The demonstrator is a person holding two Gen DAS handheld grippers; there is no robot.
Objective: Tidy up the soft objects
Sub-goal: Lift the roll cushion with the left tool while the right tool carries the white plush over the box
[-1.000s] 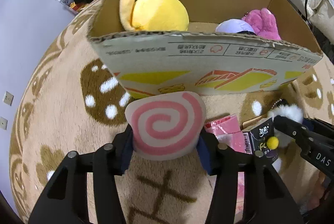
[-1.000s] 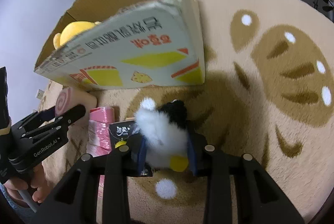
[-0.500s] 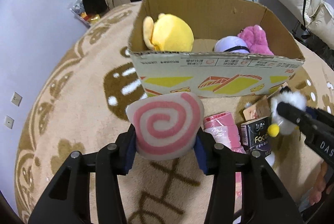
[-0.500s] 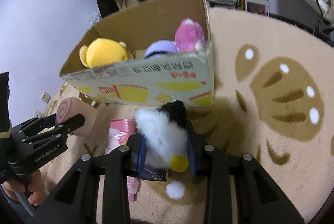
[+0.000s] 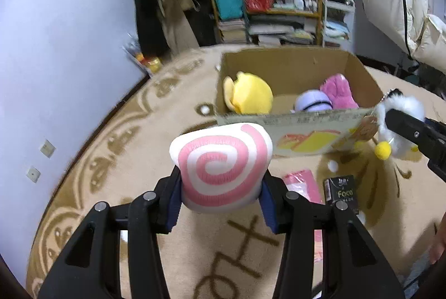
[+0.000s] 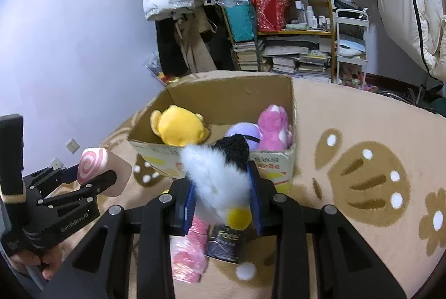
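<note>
My left gripper [image 5: 220, 198] is shut on a pink-and-white swirl roll plush [image 5: 221, 163], held above the rug short of the cardboard box [image 5: 303, 129]. My right gripper [image 6: 223, 198] is shut on a fluffy white-and-black plush [image 6: 217, 173] with a yellow pompom, also raised before the box [image 6: 278, 162]. The box holds a yellow plush [image 5: 251, 97], a lavender plush [image 5: 313, 102] and a pink plush [image 5: 338, 90]. The right gripper's plush also shows in the left wrist view [image 5: 404, 106], and the swirl plush in the right wrist view [image 6: 92, 161].
A pink packet [image 5: 302, 186] and a dark "Face" tissue pack [image 5: 341, 191] lie on the beige patterned rug [image 5: 139, 148] before the box. A cluttered shelf [image 6: 278, 28] and hanging clothes stand behind. A wall runs along the left.
Both grippers have risen with their plush toys, so the box's inside now shows from above. The packets stay on the rug.
</note>
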